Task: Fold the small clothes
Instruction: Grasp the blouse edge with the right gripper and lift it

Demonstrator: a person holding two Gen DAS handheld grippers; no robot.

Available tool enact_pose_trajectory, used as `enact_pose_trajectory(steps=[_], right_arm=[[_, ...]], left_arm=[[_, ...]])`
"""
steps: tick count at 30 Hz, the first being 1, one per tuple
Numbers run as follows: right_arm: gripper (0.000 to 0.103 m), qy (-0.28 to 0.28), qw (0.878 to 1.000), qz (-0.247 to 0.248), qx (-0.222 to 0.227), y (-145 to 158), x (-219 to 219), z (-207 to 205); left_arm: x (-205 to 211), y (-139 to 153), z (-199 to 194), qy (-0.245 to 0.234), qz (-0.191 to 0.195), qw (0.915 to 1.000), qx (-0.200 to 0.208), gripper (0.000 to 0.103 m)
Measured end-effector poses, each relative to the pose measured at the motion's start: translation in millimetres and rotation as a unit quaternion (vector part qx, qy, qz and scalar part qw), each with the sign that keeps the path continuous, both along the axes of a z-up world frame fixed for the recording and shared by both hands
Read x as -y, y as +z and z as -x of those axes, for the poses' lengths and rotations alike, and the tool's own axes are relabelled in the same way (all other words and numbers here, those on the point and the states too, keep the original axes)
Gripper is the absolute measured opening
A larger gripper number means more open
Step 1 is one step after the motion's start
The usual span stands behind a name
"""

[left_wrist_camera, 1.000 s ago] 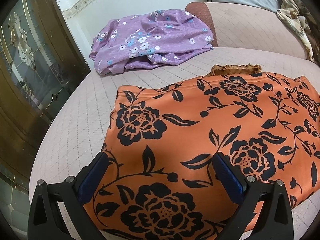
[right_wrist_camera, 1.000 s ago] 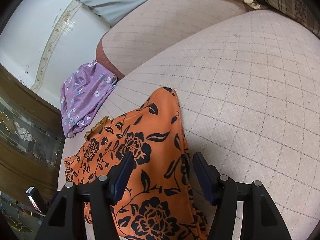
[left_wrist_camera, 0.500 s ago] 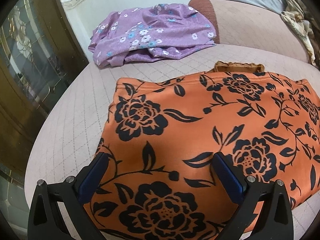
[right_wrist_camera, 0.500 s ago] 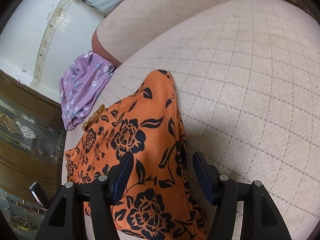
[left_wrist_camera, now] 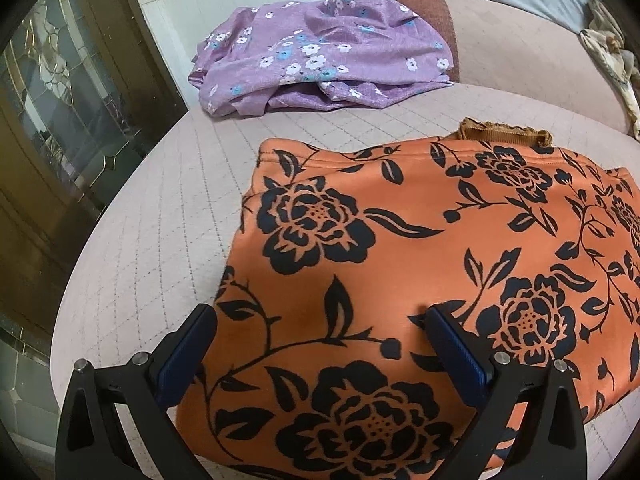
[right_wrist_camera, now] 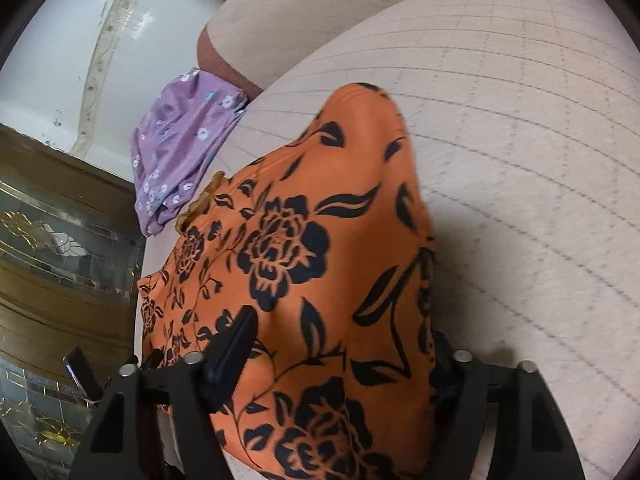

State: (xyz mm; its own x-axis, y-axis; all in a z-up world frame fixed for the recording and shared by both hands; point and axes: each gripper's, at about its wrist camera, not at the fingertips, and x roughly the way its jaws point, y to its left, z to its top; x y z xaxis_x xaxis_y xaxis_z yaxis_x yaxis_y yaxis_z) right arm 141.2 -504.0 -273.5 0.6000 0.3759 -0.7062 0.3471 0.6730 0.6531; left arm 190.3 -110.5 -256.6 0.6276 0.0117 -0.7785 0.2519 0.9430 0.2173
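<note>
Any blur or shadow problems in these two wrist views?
Left wrist view: sharp, evenly lit, fisheye bending the sofa seat; faint shadow on the orange floral garment. Right wrist view: motion-blurred garment and quilting, dark shadow on the seat beside the cloth.

No words, labels, brands or numbers can be read anywhere — only floral prints, ahead of and between the jaws.
</note>
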Motion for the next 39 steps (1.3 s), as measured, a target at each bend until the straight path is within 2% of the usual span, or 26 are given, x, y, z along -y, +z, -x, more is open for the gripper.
enact_pose_trajectory(steps=[2, 3, 7, 9, 14, 22, 24, 26, 28, 31, 33, 35, 36, 39], right_arm=[[0.029, -0.013, 1.000, 0.000, -0.008, -4.9, -0.7, -1.7], [0.024, -0.021, 1.000, 0.001, -0.009, -6.0, 0.4, -1.3], [0.023, -0.036, 0.999, 0.018, 0.012, 5.6, -2.5, 4.1], [0.022, -0.041, 0.998, 0.019, 0.042, 21.3, -8.7, 10.6], [0.021, -0.025, 0.996, 0.005, 0.083, 63.9, -42.3, 12.1], [0.021, 0.029, 0.992, -0.070, 0.098, 110.5, -164.5, -39.7], [0.021, 0.040, 0.992, -0.080, 0.089, 110.1, -199.2, -57.0], [0.021, 0.049, 0.994, -0.081, 0.060, 99.9, -240.5, -79.1], [0.026, 0.052, 0.994, -0.087, 0.033, 82.7, -272.6, -98.7], [0.040, 0.051, 0.991, -0.122, 0.012, 53.2, -301.7, -115.4], [0.069, 0.065, 0.981, -0.180, 0.024, 35.1, -316.0, -123.5], [0.072, 0.092, 0.968, -0.232, 0.029, 27.4, -326.5, -129.2], [0.072, 0.092, 0.969, -0.227, 0.038, 31.4, -325.8, -127.0], [0.072, 0.095, 0.972, -0.190, 0.102, 57.9, -306.4, -110.6]], left_arm=[[-5.2, 1.4, -2.4, 0.005, 0.003, 1.0000, -0.002, 0.103], [-8.3, 2.3, -3.9, 0.009, 0.005, 0.9999, -0.003, 0.103], [-27.4, 12.1, -16.6, 0.039, 0.014, 0.9991, 0.006, 0.103], [-38.2, 16.5, -23.1, 0.056, 0.016, 0.9982, 0.011, 0.103], [-77.9, 19.9, -43.0, 0.115, 0.010, 0.9933, 0.006, 0.103], [-147.3, 30.2, -52.6, 0.188, 0.040, 0.9814, 0.010, 0.103], [-163.0, 31.9, -53.3, 0.202, 0.039, 0.9785, 0.014, 0.103], [-177.8, 32.2, -54.1, 0.216, 0.045, 0.9752, 0.013, 0.103], [-192.8, 31.6, -55.1, 0.228, 0.060, 0.9718, 0.008, 0.103], [-201.3, 31.6, -57.4, 0.238, 0.073, 0.9684, 0.003, 0.103], [-202.9, 31.6, -56.0, 0.238, 0.077, 0.9683, 0.002, 0.103], [-201.5, 32.9, -55.7, 0.232, 0.076, 0.9697, 0.005, 0.103], [-201.5, 34.1, -55.4, 0.230, 0.075, 0.9702, 0.008, 0.103], [-197.0, 39.2, -52.8, 0.217, 0.084, 0.9724, 0.017, 0.103]])
